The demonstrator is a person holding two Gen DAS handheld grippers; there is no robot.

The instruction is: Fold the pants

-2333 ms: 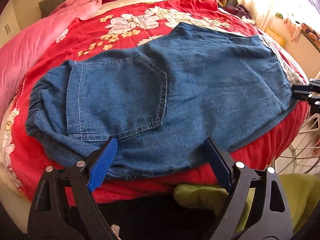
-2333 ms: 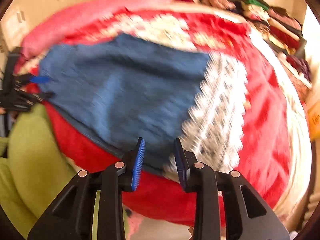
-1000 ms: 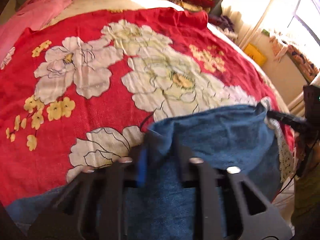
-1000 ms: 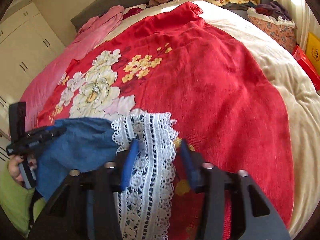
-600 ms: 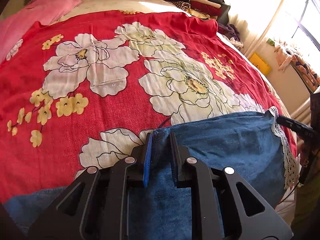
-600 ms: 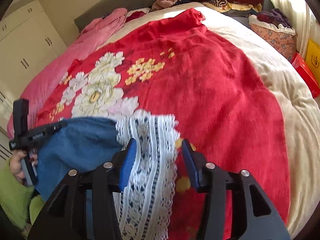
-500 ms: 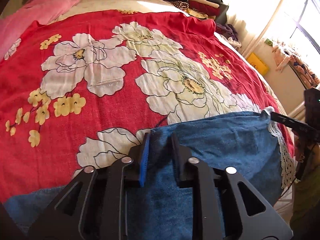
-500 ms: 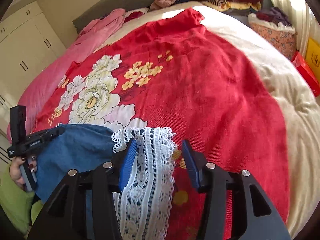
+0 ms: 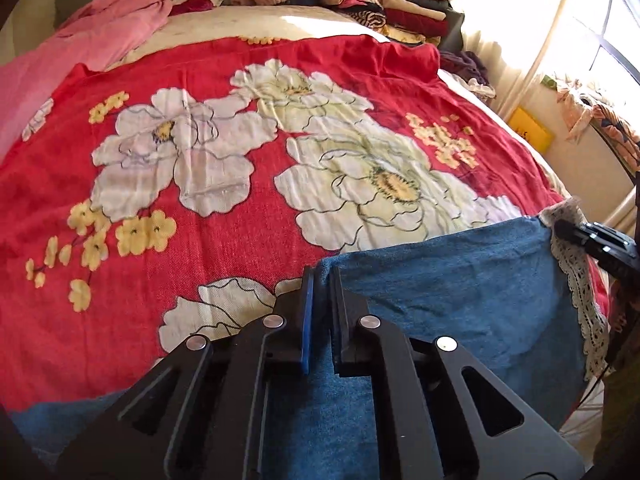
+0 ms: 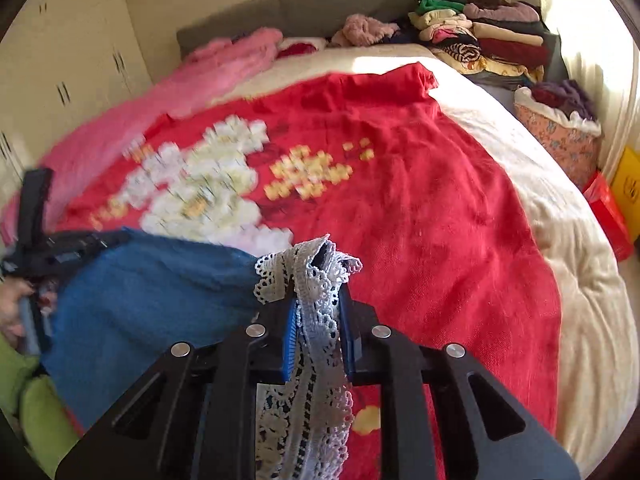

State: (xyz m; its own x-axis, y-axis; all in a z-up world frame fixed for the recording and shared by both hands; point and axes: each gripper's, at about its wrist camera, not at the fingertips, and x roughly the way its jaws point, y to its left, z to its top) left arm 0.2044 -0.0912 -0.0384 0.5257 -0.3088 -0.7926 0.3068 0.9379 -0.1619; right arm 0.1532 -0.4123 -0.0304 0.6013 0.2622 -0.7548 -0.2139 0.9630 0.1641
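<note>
Lying across the near edge of the bed (image 9: 500, 128), on the red floral blanket (image 9: 240, 208): denim pants (image 9: 460, 300). Left gripper (image 9: 322, 276) clamping the denim edge, jaws together; right gripper (image 10: 316, 300), jaws just closing, pinching the lace hem (image 10: 316, 276).

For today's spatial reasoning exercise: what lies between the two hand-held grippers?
A taut edge of the blue denim pants spans from the left hand-held gripper to the right hand-held gripper on the lace hem; the left wrist view shows it.

Blue denim pants (image 9: 460, 292) — white lace hem — spread on red bedspread.
</note>
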